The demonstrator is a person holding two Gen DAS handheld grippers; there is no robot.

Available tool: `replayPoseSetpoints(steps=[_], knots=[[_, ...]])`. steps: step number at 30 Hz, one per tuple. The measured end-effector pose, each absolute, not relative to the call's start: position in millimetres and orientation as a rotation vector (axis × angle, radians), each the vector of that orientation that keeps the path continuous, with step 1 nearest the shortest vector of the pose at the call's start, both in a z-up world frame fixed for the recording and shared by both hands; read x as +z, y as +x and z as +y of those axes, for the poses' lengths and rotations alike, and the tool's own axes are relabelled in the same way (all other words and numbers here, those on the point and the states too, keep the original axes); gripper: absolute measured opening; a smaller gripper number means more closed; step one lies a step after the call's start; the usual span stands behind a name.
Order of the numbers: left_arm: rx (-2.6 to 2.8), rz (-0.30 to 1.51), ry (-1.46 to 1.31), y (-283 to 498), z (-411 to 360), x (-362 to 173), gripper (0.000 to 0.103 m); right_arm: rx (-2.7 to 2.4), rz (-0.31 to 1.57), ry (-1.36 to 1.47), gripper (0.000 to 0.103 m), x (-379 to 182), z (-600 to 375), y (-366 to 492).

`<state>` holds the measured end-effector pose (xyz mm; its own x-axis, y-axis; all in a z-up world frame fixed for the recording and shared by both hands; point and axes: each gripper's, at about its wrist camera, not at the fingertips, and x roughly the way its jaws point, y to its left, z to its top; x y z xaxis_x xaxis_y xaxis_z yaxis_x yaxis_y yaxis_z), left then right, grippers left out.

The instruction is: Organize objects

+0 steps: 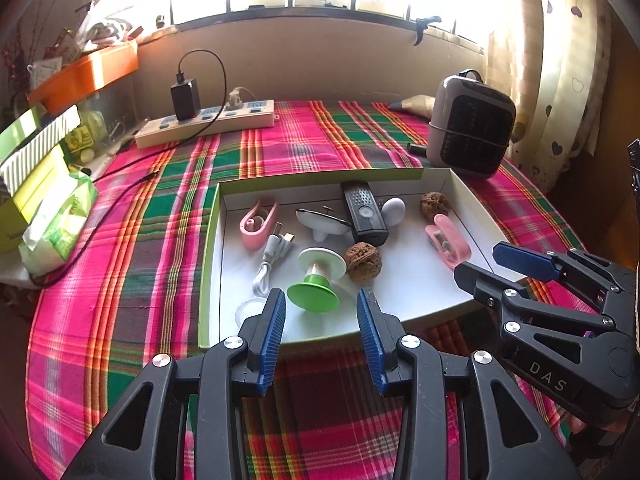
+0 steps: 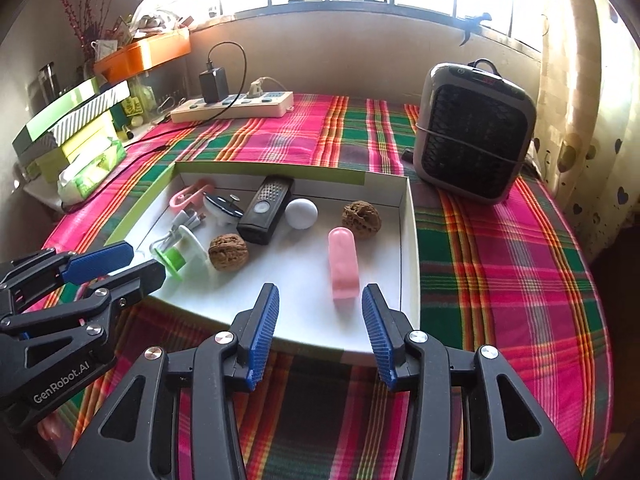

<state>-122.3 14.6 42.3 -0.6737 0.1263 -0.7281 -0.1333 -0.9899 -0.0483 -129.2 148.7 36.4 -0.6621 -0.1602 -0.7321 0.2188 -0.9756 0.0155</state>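
A shallow white box [image 1: 210, 248] with a green rim lies on the plaid cloth. It holds several small items: a green and white spool [image 1: 318, 276], two walnuts [image 1: 362, 260] [image 1: 435, 203], a pink clip [image 1: 446, 242], a black device [image 1: 364, 216], a white egg shape [image 1: 393, 208] and a white cable [image 1: 272, 256]. My left gripper [image 1: 321, 294] hovers open over the box's near edge, just short of the spool, holding nothing. My right gripper [image 2: 320, 289] is open and empty too, just behind the pink clip [image 2: 343, 270]. Each gripper shows in the other's view: right gripper [image 1: 476, 259], left gripper [image 2: 146, 259].
A grey fan heater [image 2: 474, 132] stands behind the box on the right. A power strip [image 1: 208, 122] with a black charger and its cable lies at the back left. Stacked green boxes [image 1: 36, 160] and a tissue pack [image 1: 56, 220] crowd the left edge.
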Motion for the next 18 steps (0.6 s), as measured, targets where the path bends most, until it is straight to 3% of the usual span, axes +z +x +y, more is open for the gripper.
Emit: replayPoseSetpoints(steps=[15, 18], knots=[[2.833, 0.035, -1.16, -79, 12, 44, 0.035, -2.743, 0.136, 1.108, 0.046, 47, 142, -81], [2.828, 0.023, -1.176, -72, 11, 40, 0.035, -2.738, 0.127, 1.115, 0.054, 44, 141, -73]])
